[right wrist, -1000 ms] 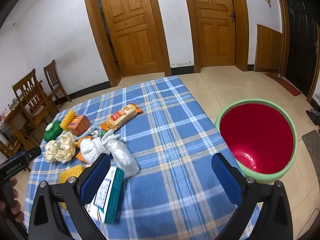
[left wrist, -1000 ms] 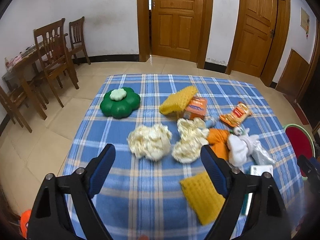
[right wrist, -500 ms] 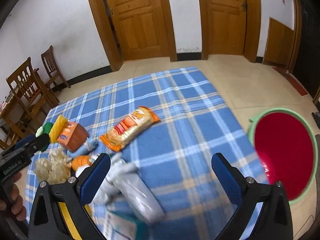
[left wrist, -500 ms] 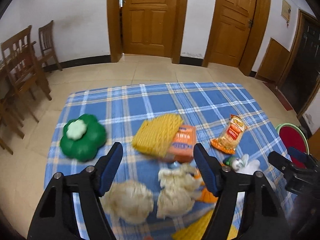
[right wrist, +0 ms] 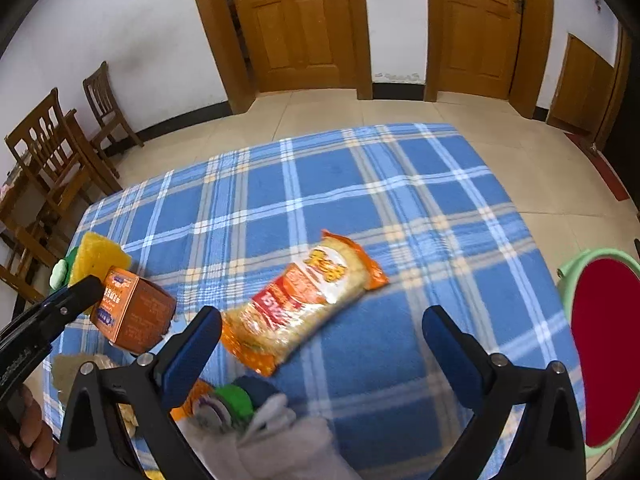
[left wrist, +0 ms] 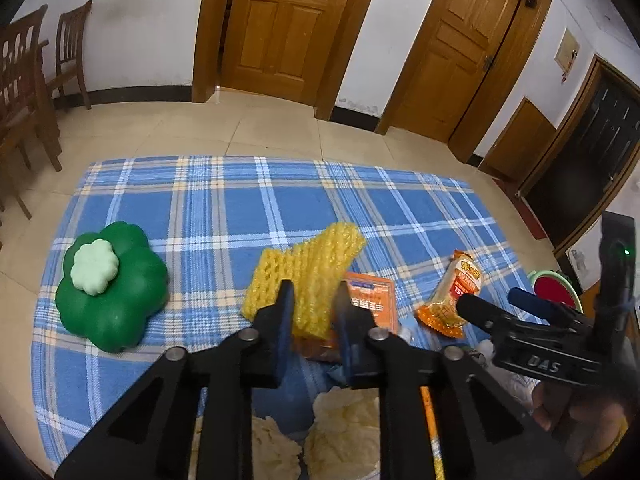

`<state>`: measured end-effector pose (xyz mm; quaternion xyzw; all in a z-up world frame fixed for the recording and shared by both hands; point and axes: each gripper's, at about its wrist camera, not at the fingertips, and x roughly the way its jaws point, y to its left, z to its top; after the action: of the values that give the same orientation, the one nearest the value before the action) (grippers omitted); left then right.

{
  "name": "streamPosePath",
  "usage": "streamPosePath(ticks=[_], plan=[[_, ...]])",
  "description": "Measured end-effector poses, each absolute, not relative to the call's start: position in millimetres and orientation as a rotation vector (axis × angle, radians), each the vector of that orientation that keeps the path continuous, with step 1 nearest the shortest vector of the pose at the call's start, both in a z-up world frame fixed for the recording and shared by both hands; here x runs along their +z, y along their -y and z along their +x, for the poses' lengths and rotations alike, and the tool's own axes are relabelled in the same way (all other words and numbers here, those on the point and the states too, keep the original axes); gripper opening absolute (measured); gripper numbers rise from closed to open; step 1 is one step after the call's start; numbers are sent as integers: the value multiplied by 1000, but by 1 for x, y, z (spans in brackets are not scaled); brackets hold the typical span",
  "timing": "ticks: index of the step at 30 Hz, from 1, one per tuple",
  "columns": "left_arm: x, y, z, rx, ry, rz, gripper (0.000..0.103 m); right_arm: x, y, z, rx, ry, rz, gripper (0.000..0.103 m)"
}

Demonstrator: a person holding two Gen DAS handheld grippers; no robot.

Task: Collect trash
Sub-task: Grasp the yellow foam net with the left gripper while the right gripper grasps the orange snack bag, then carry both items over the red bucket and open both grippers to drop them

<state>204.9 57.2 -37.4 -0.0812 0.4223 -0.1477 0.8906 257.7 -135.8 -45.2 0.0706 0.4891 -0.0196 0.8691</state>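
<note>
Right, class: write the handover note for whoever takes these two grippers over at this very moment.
Left gripper: nearly closed around the yellow mesh foam sheet leaning on the orange cardboard box; whether it pinches the sheet is unclear.
Right gripper: open, empty, over the orange noodle packet.
Red bin with green rim: off the blue plaid blanket, right side; nothing visible inside.
Left: all trash still on the blanket.
</note>
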Motion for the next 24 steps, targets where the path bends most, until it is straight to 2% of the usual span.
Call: streamPosePath(ticks=[4,7,9,12,13,24], plan=[[-35,-64,203,-298,-865,-180,12,-52,129,268,-39,-1056,144,83],[-30,-66,200,-294,-850,-187,11,-60,122,273,-26,-1076,170,78],[-22,-68,194,-296,-833,-192,11,-59,118,275,-20,-1065,166,68],[-11,-68,187,-294,-808,-191,11,-58,113,275,-13,-1061,175,64],[-5,-68,183,-296,-798,-192,11,-58,113,272,-6,-1057,180,59],[28,-47,145,-324,-747,-201,11,1,138,223,20,-910,209,56]])
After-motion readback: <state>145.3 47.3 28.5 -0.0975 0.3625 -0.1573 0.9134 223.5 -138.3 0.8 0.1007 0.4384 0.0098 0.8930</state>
